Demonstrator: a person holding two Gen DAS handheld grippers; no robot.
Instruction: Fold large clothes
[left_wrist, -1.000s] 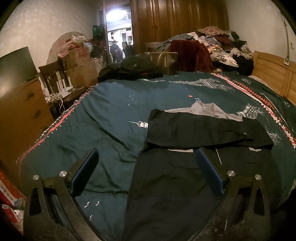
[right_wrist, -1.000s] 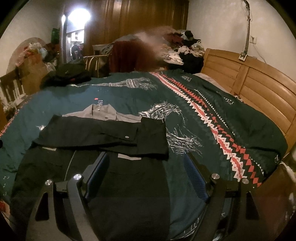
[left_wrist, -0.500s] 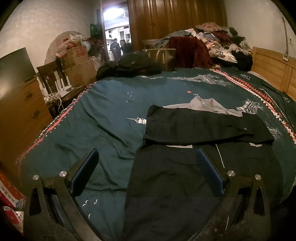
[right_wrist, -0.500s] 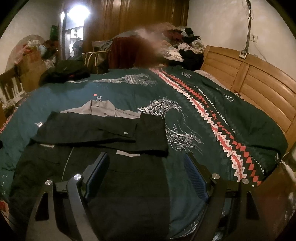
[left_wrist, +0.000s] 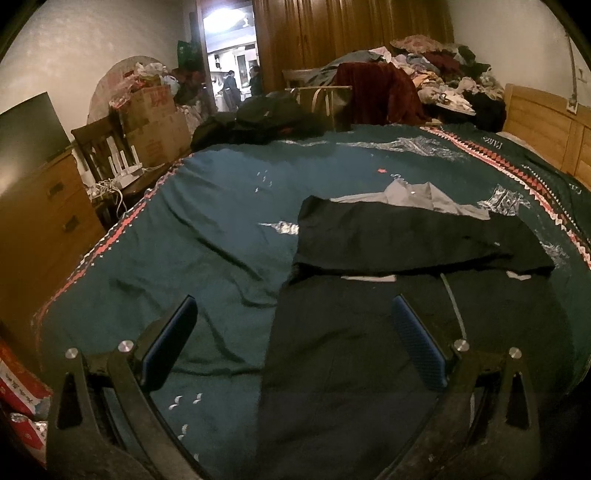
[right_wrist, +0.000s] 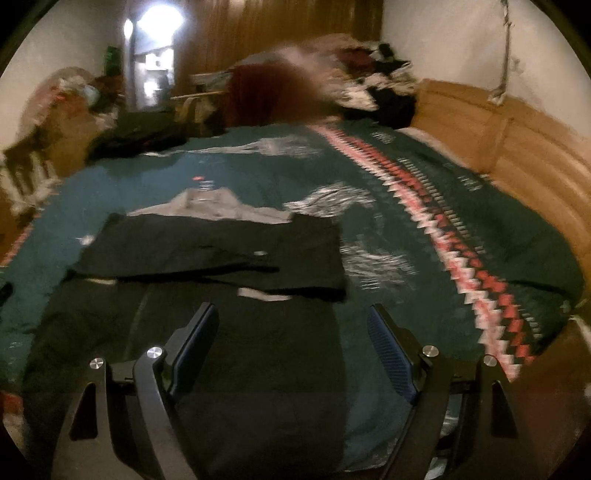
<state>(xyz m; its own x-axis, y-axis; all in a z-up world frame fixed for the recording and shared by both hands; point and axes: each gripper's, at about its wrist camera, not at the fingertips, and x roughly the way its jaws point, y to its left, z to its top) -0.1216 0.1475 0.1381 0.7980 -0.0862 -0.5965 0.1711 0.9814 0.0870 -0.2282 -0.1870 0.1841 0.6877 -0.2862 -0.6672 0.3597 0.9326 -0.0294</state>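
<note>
A large black shirt (left_wrist: 369, 350) with a grey collar (left_wrist: 417, 195) lies flat on the dark teal bedspread (left_wrist: 207, 221). Its sleeves are folded across the chest as a black band (left_wrist: 406, 240). My left gripper (left_wrist: 295, 314) is open and empty, hovering over the shirt's lower left edge. In the right wrist view, which is blurred, the shirt (right_wrist: 258, 350) lies below my right gripper (right_wrist: 291, 317), which is open and empty over the shirt's lower right edge. The folded sleeves (right_wrist: 221, 254) lie just beyond it.
A wooden dresser (left_wrist: 40, 229) stands left of the bed, with a chair and cardboard boxes (left_wrist: 155, 122) behind it. A pile of clothes (left_wrist: 424, 81) sits at the far end. A wooden headboard (right_wrist: 517, 147) runs along the right. Dark clothing (left_wrist: 266, 118) lies at the far left corner.
Both grippers have drifted slightly over the shirt's lower part, and the right wrist view has become blurred from motion. Both stay open. The shirt has not moved.
</note>
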